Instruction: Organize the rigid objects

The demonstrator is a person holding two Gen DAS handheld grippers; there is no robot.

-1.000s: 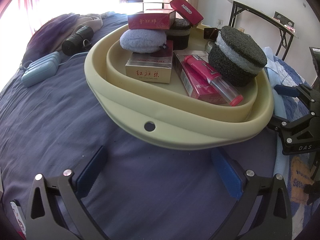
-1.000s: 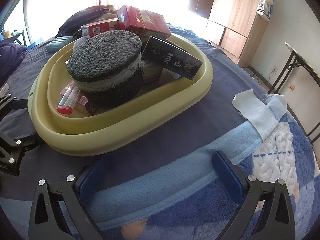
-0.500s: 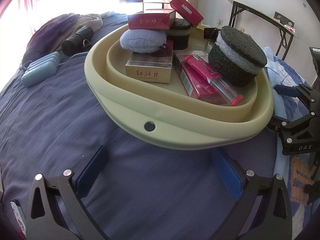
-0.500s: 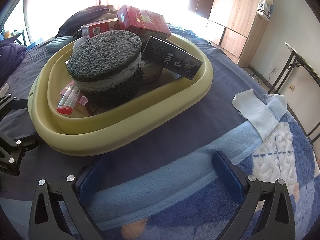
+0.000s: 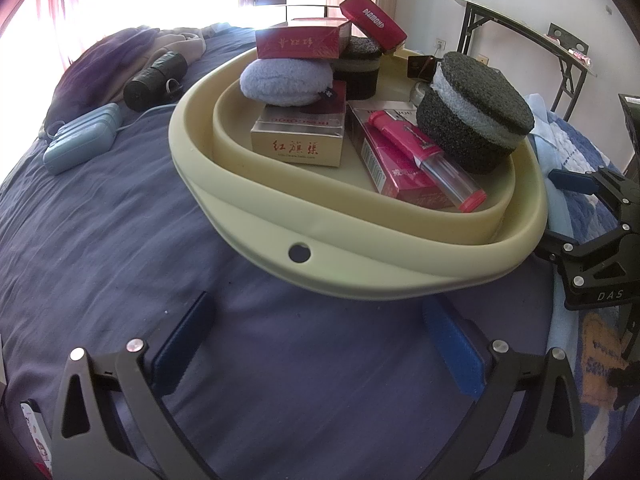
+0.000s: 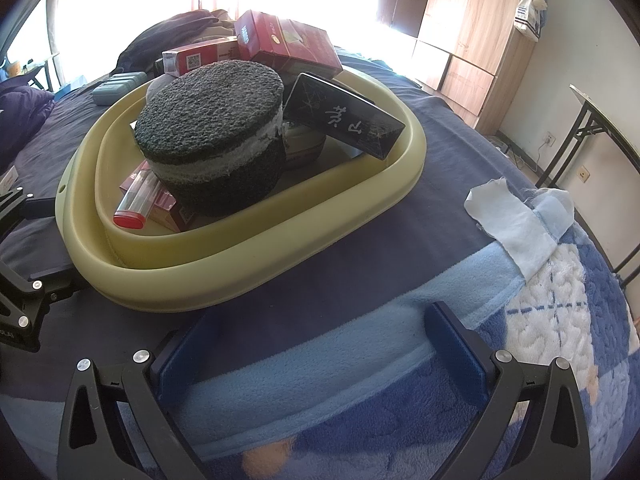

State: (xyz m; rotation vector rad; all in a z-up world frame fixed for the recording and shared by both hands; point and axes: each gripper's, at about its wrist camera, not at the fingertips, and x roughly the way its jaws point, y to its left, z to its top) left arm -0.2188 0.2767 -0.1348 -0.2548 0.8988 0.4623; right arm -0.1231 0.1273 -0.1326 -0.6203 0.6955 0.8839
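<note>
Setting: bedroom daylight fell on a bed covered in dark blue fabric, with a wardrobe and a folding table seen at the far side.
Basin: a pale yellow basin was set on the bed, just beyond both tools, already piled with goods.
Left gripper: the left gripper was held spread wide and empty, low over the fabric near the basin's near rim.
Right gripper: the right gripper was likewise held apart and empty, over a light blue blanket.
Count, boxes: six cartons could be made out across both views, among them a gold box, a black box and a tilted red box; more may have been hidden.
Count, round pieces: two dark spongy rounds and one pale blue puff were counted.
Count, tubes: one pink tube was seen.
Handling: the cartons were judged light, stiff and crushable, best pinched across the narrow sides; the rounds looked soft, yielding at the waist; the tube was judged slick and likely to roll.
</note>
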